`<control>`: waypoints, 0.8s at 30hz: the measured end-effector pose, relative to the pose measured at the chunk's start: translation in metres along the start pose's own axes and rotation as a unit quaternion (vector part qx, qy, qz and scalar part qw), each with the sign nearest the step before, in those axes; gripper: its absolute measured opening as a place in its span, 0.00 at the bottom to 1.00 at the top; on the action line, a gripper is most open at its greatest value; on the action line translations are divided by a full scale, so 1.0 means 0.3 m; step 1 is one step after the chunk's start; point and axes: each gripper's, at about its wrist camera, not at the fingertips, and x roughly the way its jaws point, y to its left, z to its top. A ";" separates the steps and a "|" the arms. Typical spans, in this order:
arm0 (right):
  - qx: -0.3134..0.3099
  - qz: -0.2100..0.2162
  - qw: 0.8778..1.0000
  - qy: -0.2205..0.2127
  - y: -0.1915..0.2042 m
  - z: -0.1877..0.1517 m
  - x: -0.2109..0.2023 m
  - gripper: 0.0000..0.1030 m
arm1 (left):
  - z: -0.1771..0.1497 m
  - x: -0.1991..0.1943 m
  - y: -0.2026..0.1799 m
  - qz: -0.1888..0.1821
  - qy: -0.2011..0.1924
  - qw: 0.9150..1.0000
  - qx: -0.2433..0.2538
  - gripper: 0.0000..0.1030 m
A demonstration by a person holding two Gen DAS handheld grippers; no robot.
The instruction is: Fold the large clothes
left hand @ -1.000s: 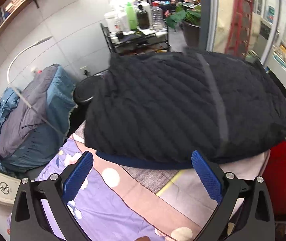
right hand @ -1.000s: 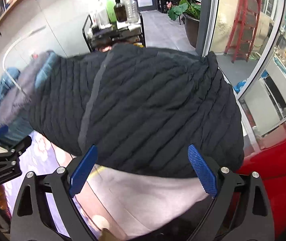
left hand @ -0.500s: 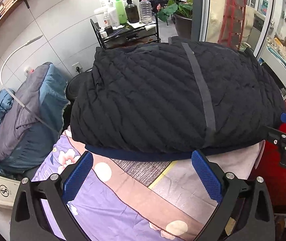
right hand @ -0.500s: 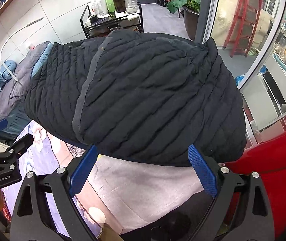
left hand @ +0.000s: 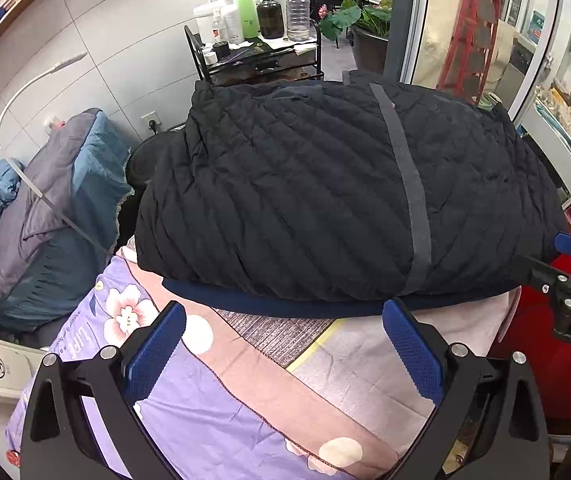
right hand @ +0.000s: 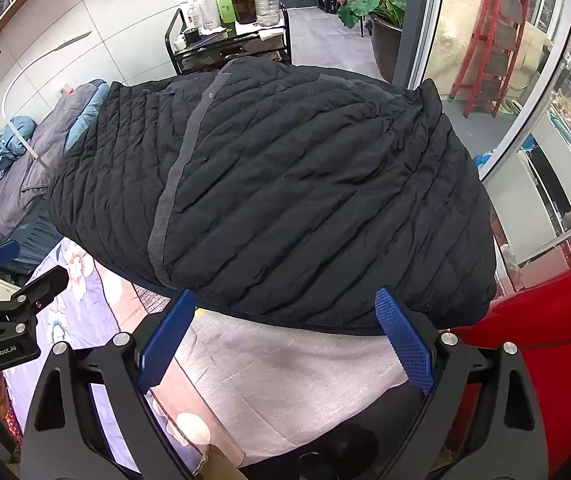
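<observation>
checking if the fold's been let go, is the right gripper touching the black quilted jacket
Cannot tell. In the right wrist view the right gripper is open and empty, but its fingertips overlap the black quilted jacket's near edge, so no gap or contact shows plainly.

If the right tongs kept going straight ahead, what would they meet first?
Most likely the near hem of the black quilted jacket: the open right tongs point straight at it, above the pink sheet. Depth is unclear.

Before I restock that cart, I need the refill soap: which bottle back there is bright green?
The tall green bottle in the middle of the row on the black cart. The dark brown pump bottle is right beside it; the other neighbours are white or clear.
</observation>
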 end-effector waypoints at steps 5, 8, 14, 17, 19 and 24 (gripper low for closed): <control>0.003 0.002 1.000 -0.002 -0.005 0.002 -0.003 0.88 | -0.001 0.003 -0.001 -0.008 0.002 1.000 0.001 0.94; 0.002 0.003 1.000 0.000 -0.004 0.002 -0.002 0.88 | -0.003 0.007 -0.005 0.007 0.007 1.000 0.002 0.94; 0.002 0.006 1.000 0.000 -0.003 0.000 -0.002 0.88 | -0.006 0.010 -0.001 0.011 0.011 1.000 -0.001 0.94; 0.003 0.006 1.000 0.001 -0.005 -0.002 -0.001 0.88 | -0.004 0.007 0.001 0.013 0.009 1.000 -0.001 0.94; 0.003 0.006 1.000 0.001 -0.006 -0.001 0.000 0.88 | -0.004 0.006 0.001 0.013 0.009 1.000 0.000 0.94; 0.002 0.006 1.000 0.001 -0.006 -0.002 0.001 0.88 | -0.006 0.006 0.002 0.012 0.009 1.000 0.000 0.94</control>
